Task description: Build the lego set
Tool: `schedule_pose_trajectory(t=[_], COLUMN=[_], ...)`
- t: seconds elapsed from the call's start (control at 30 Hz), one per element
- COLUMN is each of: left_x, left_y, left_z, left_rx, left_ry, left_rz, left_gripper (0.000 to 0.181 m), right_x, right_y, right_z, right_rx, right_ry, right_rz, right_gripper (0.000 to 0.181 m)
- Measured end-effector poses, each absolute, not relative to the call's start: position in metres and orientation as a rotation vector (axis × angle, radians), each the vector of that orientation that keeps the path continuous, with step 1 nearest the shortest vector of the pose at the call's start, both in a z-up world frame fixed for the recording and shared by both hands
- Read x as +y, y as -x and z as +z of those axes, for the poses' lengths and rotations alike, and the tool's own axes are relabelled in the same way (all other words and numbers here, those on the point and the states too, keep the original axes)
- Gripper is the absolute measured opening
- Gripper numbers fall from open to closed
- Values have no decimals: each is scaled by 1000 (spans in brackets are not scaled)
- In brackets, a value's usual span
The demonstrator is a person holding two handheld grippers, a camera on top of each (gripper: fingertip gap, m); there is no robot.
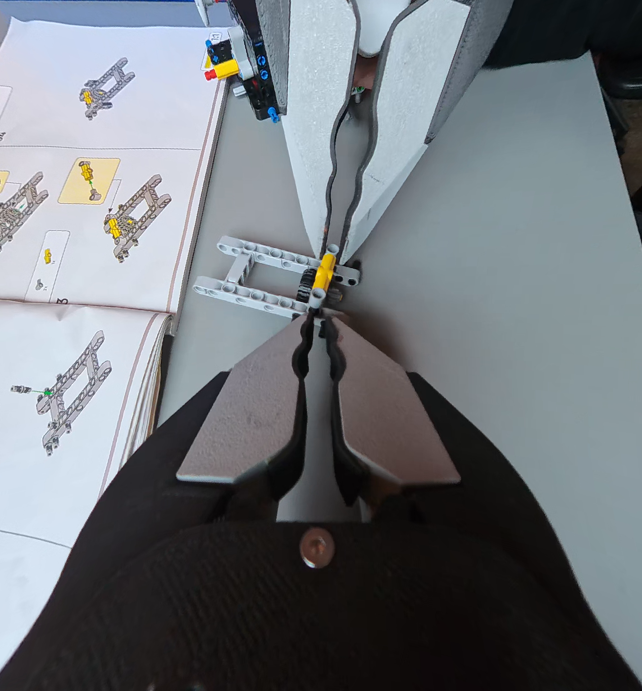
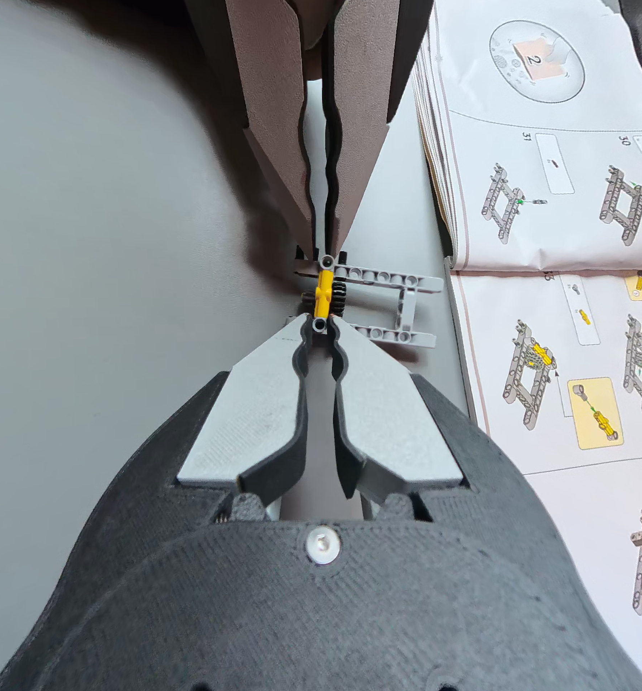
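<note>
A grey lego frame (image 1: 259,276) of two long beams and a crossbar lies flat on the grey table. At its end sit a black gear (image 1: 304,286) and a yellow connector (image 1: 325,273) with a grey end piece on each side. My left gripper (image 1: 313,318) is shut at the near grey end piece (image 1: 317,297). My right gripper (image 2: 320,322) is shut on the other grey end piece (image 2: 319,324). The two grippers face each other, tip to tip, across the yellow connector (image 2: 323,295). The frame (image 2: 386,299) extends toward the booklet.
An open instruction booklet (image 1: 87,224) lies beside the frame, also in the right wrist view (image 2: 554,299). A partly built black and white model (image 1: 252,71) with yellow, red and blue parts stands behind it. The table edge (image 1: 610,123) runs along the far side.
</note>
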State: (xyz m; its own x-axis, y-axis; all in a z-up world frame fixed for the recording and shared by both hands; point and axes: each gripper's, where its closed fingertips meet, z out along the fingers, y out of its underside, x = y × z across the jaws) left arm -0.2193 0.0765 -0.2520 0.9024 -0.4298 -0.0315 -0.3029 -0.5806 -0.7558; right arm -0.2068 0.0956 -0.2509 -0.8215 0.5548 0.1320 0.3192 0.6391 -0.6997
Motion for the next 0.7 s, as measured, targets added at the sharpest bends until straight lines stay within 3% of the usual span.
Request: schedule_pose_trajectory(t=[0.7], left_x=[67], left_y=[200], left_z=[-261], left_rx=[560], left_ry=[2262], left_rz=[-271], left_gripper=[8], right_x=[90], right_y=[190], right_z=[-248], right_rx=[-2551], right_ry=[747], right_rz=[1049], right_gripper=[4])
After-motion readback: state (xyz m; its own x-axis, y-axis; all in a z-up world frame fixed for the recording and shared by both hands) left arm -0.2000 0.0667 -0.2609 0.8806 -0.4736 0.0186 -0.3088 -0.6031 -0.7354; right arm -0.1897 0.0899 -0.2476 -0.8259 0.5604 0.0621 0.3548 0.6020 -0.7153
